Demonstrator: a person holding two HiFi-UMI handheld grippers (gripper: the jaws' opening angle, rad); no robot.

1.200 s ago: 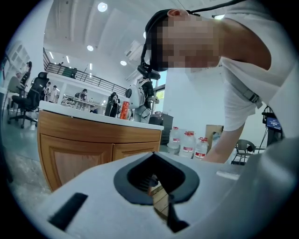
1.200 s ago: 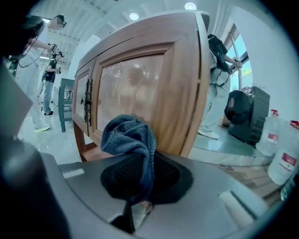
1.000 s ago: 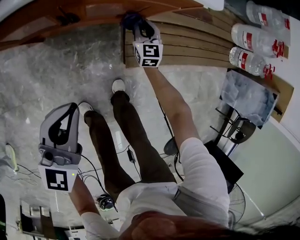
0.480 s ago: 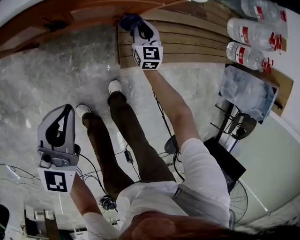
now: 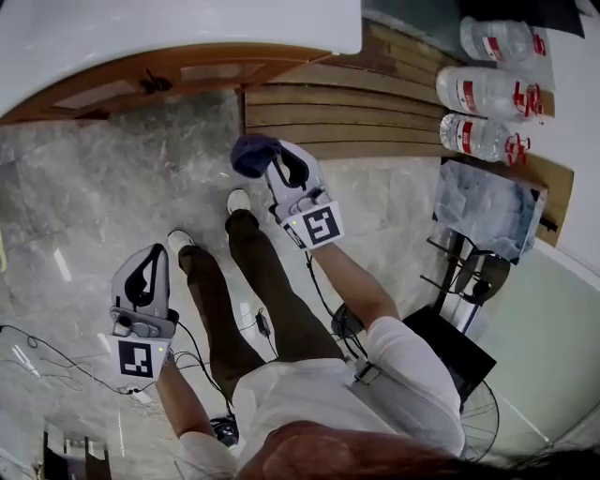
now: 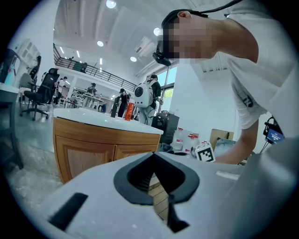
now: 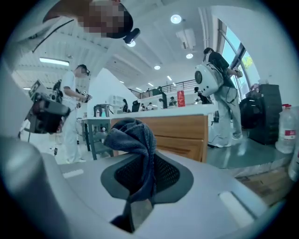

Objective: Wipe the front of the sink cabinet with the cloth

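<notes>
the right tool (image 5: 270,166) is clamped on a dark blue cloth (image 7: 134,140): in the right gripper view the cloth runs down through the slit between the closed jaws and bunches into a knot above their tips. ahead of this tool, and clear of the cloth, stands the wooden front of the sink cabinet (image 7: 174,131) under its white worktop (image 5: 187,28). the cloth does not touch the cabinet. in the head view it hangs over the grey marble floor (image 5: 103,187), just short of the near corner of a slatted wooden board (image 5: 347,117) that lies on the floor to this tool's right.

the left tool (image 5: 151,260) is held low and well back from the cabinet, to the left of the person's legs and beside a white shoe (image 5: 178,239). its jaws are closed to a thin slit with nothing between them; only floor slats show through. the cabinet doors lie ahead of it and to its left.

plastic water bottles (image 5: 478,89) lie far to the right of the right tool, beyond the slatted board.
</notes>
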